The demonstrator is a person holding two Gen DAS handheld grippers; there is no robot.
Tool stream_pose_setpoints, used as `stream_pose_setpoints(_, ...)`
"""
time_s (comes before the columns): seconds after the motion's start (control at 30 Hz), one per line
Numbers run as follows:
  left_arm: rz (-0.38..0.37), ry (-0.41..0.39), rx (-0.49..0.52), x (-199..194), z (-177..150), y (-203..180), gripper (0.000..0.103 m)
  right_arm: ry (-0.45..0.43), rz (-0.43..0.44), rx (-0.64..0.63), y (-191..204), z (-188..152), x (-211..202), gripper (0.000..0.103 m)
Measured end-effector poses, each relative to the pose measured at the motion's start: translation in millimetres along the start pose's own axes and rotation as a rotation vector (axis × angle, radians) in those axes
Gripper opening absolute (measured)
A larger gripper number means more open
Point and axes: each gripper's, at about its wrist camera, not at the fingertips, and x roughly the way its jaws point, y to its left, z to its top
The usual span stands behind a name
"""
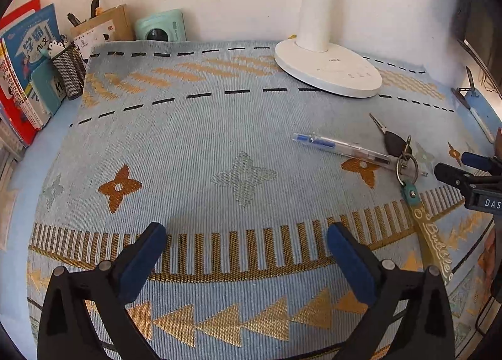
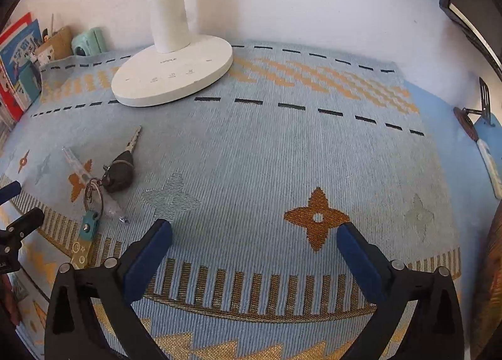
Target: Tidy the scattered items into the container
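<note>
1. Nearest to me, my left hand-held gripper (image 1: 246, 261) hangs over the patterned cloth (image 1: 194, 146) with its blue pads (image 1: 142, 262) spread wide and nothing between them. My right hand-held gripper (image 2: 254, 261) is the same: jaws wide apart, empty, angled down and forward over the cloth. Neither touches anything.

2. A little further out lie the scattered things: a clear pen (image 1: 342, 148) and a bunch of keys (image 1: 396, 142) on a ring with a green strap (image 1: 429, 234). The ring lies across the pen's tip end, so the two touch. They sit to the right of my left gripper and to the left of my right one, between the two.

3. The risk I see here: if I pinch the pen, the ring may drag along or roll the pen away. The pen is round and smooth, and I judge it could slip from the pads. If I lift the keys by the strap, the key will likely swing and may knock the pen.

4. The cloth is loose on the desk (image 1: 22, 171); a low scrape could bunch it and shift everything.

5. Further back stands a white lamp (image 1: 328, 69), near the keys; a wide sweep could bump its base.

6. Farthest, at the back left by the wall, a black mesh holder (image 1: 69, 74) stands beside books (image 1: 29, 55). I take it for the container, though I cannot be sure. It is well apart from the pen and keys, so a long carry raises the chance of a drop.
</note>
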Motion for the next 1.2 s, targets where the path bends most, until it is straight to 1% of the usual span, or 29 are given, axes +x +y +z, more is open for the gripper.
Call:
stream_pose_setpoints(0.03, 0.001, -0.012, -0.006, -0.4, -1.5, -0.4, 0.103, -0.037, 0.009, -0.002, -2.6, -3.4, -2.4, 0.103)
stream_pose_setpoints(0.07, 0.001, -0.031, -0.010, -1.2, -4.6, -0.3, 0.103, -0.055, 0.003, -0.021, -1.7, -6.9, -2.7, 0.103)
stream_pose_setpoints(0.1, 0.001, -0.040, -0.011, -1.8, -5.7, 0.2, 0.103, -0.056, -0.002, -0.033, -0.1, -7.2, -3.3, 0.103)
stream_pose_setpoints(0.17, 0.001, -0.042, -0.011, -1.0, -5.1, 0.3, 0.103, -0.055, 0.013, -0.027, -1.0, -5.3, -4.6, 0.103)
stream_pose_setpoints(0.23, 0.001, -0.042, -0.011, 0.5, -4.2, 0.2, 0.103, -0.053, 0.003, -0.036, 2.0, -3.3, -5.2, 0.103)
stream_pose_setpoints(1.2, 0.003, -0.043, -0.012, -0.2, -4.1, 0.3, 0.103, -0.053, 0.006, -0.033, 4.0, 0.1, -8.2, 0.103)
